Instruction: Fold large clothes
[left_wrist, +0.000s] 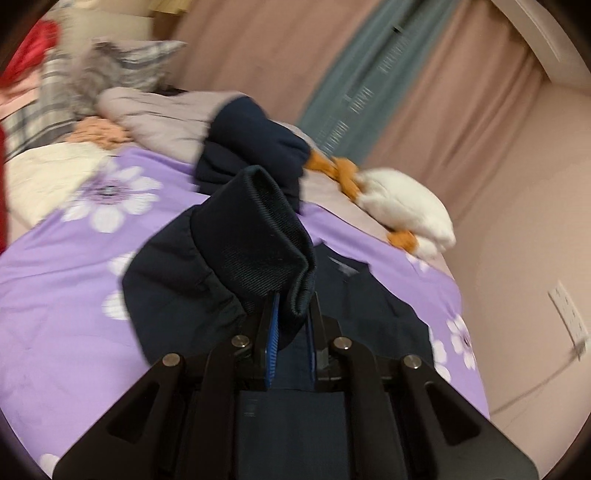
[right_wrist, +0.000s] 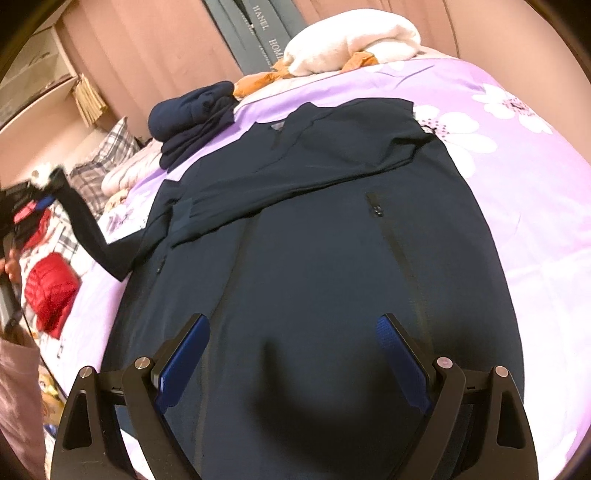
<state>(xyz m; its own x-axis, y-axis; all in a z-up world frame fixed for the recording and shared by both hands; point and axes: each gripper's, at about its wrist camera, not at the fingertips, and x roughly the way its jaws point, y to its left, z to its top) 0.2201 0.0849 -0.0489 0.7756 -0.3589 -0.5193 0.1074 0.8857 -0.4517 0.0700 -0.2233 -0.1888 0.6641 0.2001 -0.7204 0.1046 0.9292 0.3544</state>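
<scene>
A large dark navy jacket (right_wrist: 314, 229) lies spread flat on the purple floral bedsheet (right_wrist: 517, 166). One sleeve is folded across its chest. My left gripper (left_wrist: 291, 306) is shut on the ribbed cuff (left_wrist: 258, 236) of the other sleeve and holds it lifted above the bed. In the right wrist view that sleeve (right_wrist: 88, 229) stretches up to the left gripper (right_wrist: 44, 192) at the far left. My right gripper (right_wrist: 293, 332) is open and empty, hovering just above the jacket's lower body.
A folded navy garment (right_wrist: 192, 118) lies past the jacket's collar. A white and orange plush toy (right_wrist: 351, 40) lies beyond it near the curtain. Plaid pillows (right_wrist: 107, 155) and a red padded jacket (right_wrist: 50, 288) lie at the left. A wall socket (left_wrist: 569, 314) is at the right.
</scene>
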